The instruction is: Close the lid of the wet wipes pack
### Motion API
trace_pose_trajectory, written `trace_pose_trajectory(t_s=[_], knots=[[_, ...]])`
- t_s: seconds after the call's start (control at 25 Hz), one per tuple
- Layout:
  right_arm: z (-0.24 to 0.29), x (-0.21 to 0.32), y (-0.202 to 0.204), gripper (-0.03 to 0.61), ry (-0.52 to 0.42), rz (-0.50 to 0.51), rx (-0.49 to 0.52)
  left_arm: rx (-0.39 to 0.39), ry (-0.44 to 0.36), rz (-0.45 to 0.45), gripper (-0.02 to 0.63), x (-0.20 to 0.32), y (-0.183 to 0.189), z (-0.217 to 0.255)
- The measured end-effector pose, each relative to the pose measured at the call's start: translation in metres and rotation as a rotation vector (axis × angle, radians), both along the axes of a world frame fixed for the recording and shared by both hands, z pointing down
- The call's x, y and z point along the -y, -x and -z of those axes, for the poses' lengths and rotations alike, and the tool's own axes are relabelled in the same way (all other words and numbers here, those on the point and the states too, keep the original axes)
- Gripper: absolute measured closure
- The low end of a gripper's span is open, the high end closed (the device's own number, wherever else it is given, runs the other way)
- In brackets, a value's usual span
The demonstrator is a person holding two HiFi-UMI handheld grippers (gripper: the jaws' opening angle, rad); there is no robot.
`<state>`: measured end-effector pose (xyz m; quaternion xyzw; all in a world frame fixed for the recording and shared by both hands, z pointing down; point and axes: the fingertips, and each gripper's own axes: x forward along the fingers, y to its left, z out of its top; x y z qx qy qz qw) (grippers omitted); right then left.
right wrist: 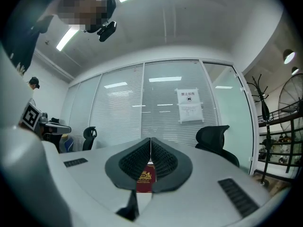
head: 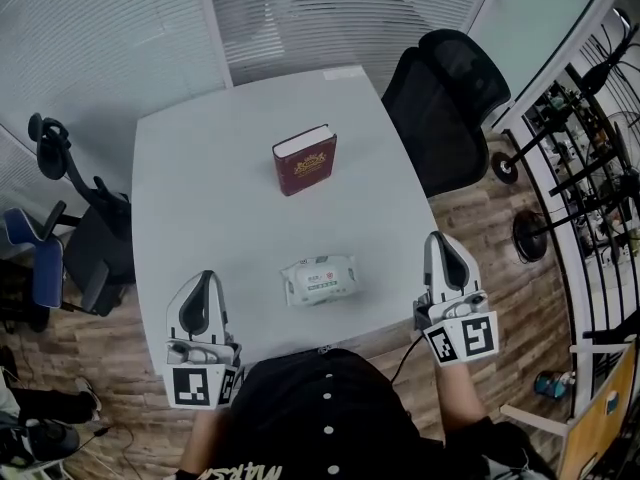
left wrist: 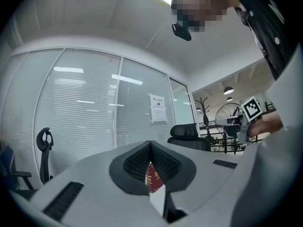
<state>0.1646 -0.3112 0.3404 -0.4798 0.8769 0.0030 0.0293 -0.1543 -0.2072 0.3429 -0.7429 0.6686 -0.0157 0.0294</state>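
Looking down, we see a pale grey table [head: 200, 168] filling the middle of the frame, with two things on it. The wet wipes pack [head: 319, 279] lies near the table's lower edge at the centre of the frame, between our two tools and touching neither. We cannot tell how its lid sits. A dark red book [head: 305, 160] stands upright further up the table, well apart from the pack. Our left gripper [head: 206, 278] is at lower left and our right gripper [head: 440, 238] at lower right, both clenched, pads together on nothing. Around the table we see a wood-plank floor [head: 480, 218], a black office chair [head: 450, 88] at upper right, another chair [head: 85, 228] at left, slatted blinds [head: 340, 18] along the top, and a metal rack [head: 585, 168] at the right edge.
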Motion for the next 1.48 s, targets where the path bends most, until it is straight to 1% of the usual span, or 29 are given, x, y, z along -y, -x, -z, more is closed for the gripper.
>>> trace_pose_trajectory(t_s=[0.28,0.4,0.8,1.48], knots=[[0.000,0.000,0.006,0.549,0.003,0.010,-0.002,-0.001,-0.007,0.050,0.601,-0.006,0.019,0.001],[0.002,-0.001,0.007,0.549,-0.002,0.010,-0.005,0.001,-0.007,0.057,0.601,-0.008,0.022,0.000],[0.002,-0.004,0.024,0.551,-0.001,0.043,-0.034,0.005,-0.015,0.051,0.601,-0.011,0.020,0.003],[-0.009,-0.006,0.036,0.551,0.008,0.081,-0.076,-0.004,-0.004,0.060,0.601,-0.018,0.016,-0.005]])
